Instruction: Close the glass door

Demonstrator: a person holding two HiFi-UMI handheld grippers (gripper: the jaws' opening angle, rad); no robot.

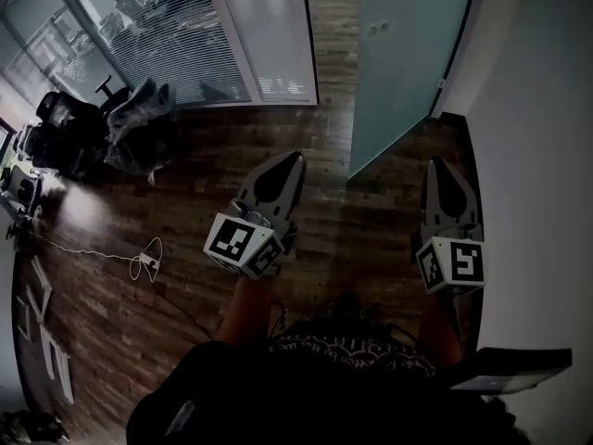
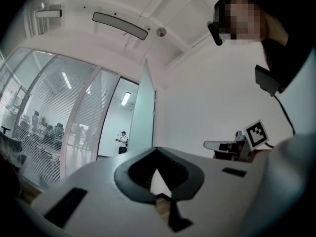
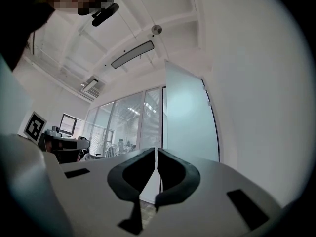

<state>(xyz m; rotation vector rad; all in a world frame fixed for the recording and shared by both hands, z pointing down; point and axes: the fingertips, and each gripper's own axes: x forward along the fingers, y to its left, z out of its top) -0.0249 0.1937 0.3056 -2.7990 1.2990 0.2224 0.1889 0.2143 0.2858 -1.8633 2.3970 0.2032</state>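
Note:
The frosted glass door (image 1: 408, 54) stands open ahead, swung out near the white wall on the right. In the right gripper view the glass door (image 3: 190, 122) fills the middle just beyond the jaws. In the left gripper view the glass door (image 2: 143, 117) shows almost edge-on. My left gripper (image 1: 289, 160) is shut and empty, held above the wood floor, left of the door's free edge and apart from it. My right gripper (image 1: 437, 165) is also shut and empty, close to the door's lower part, between door and wall. The jaw tips meet in both gripper views (image 2: 157, 150) (image 3: 156, 149).
A glass partition with blinds (image 1: 185, 35) runs along the back left. Office chairs and a covered heap (image 1: 139, 123) stand at the left. A thin cable (image 1: 144, 262) lies on the wood floor. The white wall (image 1: 537, 109) closes the right side. A person (image 2: 122, 141) stands far off beyond the doorway.

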